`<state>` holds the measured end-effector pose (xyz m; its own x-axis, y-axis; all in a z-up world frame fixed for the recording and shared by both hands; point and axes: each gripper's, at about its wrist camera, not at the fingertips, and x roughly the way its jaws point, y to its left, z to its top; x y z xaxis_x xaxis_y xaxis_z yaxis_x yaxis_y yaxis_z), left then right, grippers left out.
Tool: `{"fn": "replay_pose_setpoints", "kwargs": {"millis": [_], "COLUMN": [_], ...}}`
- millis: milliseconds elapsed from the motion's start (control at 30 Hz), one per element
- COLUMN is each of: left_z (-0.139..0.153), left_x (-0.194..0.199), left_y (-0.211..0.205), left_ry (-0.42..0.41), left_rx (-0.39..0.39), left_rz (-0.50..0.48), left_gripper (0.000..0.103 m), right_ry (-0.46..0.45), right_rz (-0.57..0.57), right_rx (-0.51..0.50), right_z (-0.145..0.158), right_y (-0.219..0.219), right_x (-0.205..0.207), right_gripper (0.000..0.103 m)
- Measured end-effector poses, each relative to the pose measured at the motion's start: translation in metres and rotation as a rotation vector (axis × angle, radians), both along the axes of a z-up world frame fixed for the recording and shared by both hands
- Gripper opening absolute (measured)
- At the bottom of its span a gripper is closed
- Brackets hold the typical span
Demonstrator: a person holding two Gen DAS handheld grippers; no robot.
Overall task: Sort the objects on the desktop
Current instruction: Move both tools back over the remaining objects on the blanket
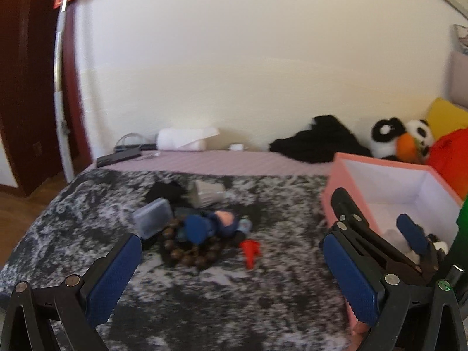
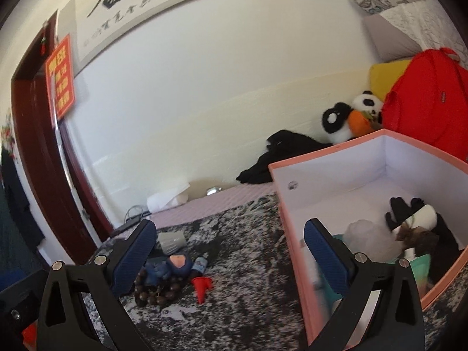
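Note:
A small pile lies on the black-and-white mottled cloth: a blue doll, a brown bead bracelet, a clear grey case, a red plastic piece and a ribbed grey cup. The pile also shows in the right wrist view, with the doll and red piece. A pink box at the right holds several items. My left gripper is open and empty, short of the pile. My right gripper is open and empty, straddling the box's left wall; it also shows in the left wrist view.
Black clothing, panda plush toys, a red bag and a yellow cushion lie behind the box. A white roll, cables and a dark flat device sit at the back left by the wall.

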<state>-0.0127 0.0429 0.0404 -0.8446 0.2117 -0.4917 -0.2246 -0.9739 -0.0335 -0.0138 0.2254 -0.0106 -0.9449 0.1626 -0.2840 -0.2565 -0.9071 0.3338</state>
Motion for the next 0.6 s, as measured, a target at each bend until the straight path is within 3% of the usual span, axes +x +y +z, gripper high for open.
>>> {"fn": "replay_pose_setpoints", "kwargs": {"millis": [600], "left_z": [-0.018], "left_x": [-0.019], "left_y": [-0.041], "left_ry": [-0.032], "left_rx": [-0.058], "left_rz": [0.073], "left_gripper": [0.102], "right_ry": [-0.007], "right_rz": [0.118], "right_rx": [0.173], "right_z": [-0.011], "right_y": [-0.059], "right_x": [-0.018], "right_gripper": [0.103]}}
